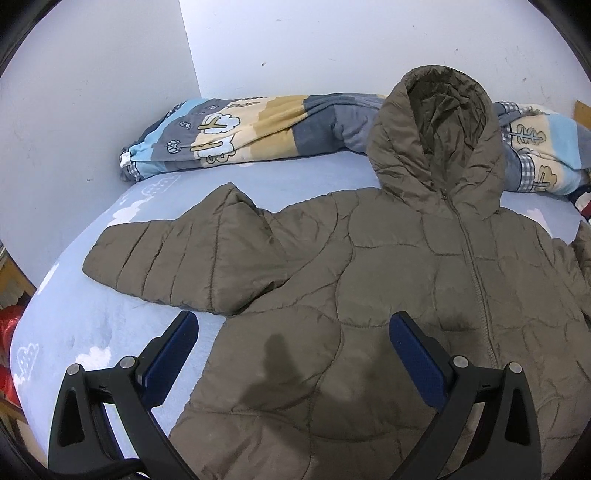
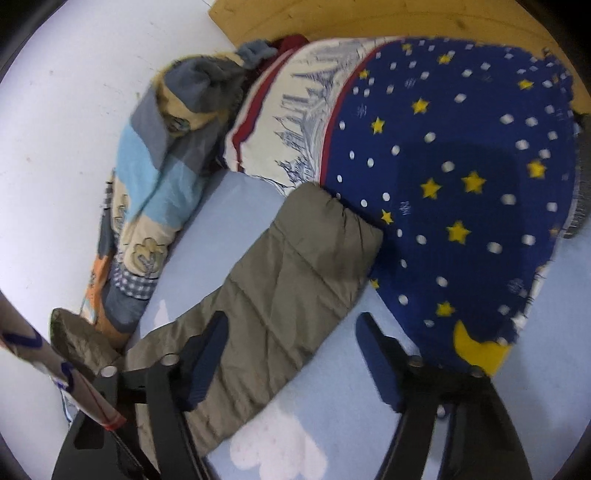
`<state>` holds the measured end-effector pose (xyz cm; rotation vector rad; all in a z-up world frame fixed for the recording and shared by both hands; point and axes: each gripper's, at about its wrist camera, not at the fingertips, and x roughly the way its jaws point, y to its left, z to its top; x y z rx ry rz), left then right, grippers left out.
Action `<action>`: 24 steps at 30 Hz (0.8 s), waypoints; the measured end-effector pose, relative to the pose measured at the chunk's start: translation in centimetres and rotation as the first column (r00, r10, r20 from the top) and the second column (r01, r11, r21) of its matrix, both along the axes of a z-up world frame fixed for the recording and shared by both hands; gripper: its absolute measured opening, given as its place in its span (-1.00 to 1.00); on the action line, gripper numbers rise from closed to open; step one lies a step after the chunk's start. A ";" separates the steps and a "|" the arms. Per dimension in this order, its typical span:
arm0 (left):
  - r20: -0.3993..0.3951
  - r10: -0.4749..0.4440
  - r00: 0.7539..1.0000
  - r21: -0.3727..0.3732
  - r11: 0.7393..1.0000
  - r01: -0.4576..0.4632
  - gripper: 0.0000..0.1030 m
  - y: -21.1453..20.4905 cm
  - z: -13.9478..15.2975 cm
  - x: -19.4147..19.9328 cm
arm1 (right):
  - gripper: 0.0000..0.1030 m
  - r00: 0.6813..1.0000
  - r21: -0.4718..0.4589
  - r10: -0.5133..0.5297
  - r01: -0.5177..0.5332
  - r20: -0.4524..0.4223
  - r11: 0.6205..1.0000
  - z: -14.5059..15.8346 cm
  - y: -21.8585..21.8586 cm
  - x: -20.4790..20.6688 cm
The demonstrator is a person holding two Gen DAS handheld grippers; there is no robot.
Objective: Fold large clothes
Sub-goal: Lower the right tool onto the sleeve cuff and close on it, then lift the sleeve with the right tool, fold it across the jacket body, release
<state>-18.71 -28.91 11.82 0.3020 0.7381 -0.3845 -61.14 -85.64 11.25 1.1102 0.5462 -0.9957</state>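
On the bed (image 1: 74, 325), your left hand-held gripper (image 1: 291, 343) gapes above the jacket (image 1: 369, 295); your right hand-held gripper (image 2: 291, 354), part-open, straddles its sleeve (image 2: 280, 273), gripping nothing.

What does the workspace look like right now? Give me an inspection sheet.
Surface: bed sheet, light blue with white clouds.
Job's things: olive puffer jacket front up, zipped, hood toward the wall; one sleeve bent over itself, other sleeve stretched out.
Clutter: patchwork blanket along the wall; starry blue blanket at the sleeve's cuff.
Grippers: left tool open above the jacket; right tool open over the stretched sleeve.
Cables: nothing seen.
Surroundings: white wall; wooden board.
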 end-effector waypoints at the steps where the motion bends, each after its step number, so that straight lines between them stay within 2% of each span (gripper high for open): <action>1: 0.000 0.001 1.000 -0.002 1.000 -0.001 1.00 0.0 0.0 0.0 | 0.34 1.000 0.005 -0.011 0.011 -0.009 1.000 -0.5 -0.5 0.0; 6: 0.019 -0.010 1.000 0.004 1.000 0.010 1.00 -0.3 -0.2 -0.3 | 0.34 0.998 0.027 -0.044 0.046 -0.049 0.999 -2.8 -2.8 -0.1; 10: 0.004 -0.030 1.000 0.005 1.000 0.030 1.00 -0.7 -0.6 -0.4 | 0.30 0.997 0.037 -0.058 0.060 -0.050 0.997 -4.6 -4.3 -0.1; 14: -0.011 -0.031 0.999 0.019 0.999 0.031 1.00 -0.9 -1.3 -0.4 | -0.22 0.998 0.056 -0.058 0.060 -0.032 0.997 -6.3 -5.2 0.1; 16: -0.008 -0.034 0.999 0.025 0.999 0.034 1.00 -1.1 -1.3 -0.5 | -0.46 0.997 0.020 -0.074 0.075 -0.015 0.997 -5.8 -4.8 -0.3; 18: -0.006 -0.038 0.999 0.015 0.999 0.038 1.00 -1.0 -1.1 -0.7 | -0.59 0.998 -0.010 -0.068 0.068 -0.004 0.998 -4.8 -4.3 -0.4; 24: -0.009 -0.060 0.998 -0.014 0.998 0.060 1.00 -1.0 -0.2 -1.6 | -0.66 0.999 -0.122 -0.041 0.040 -0.001 0.992 0.9 -1.9 -0.1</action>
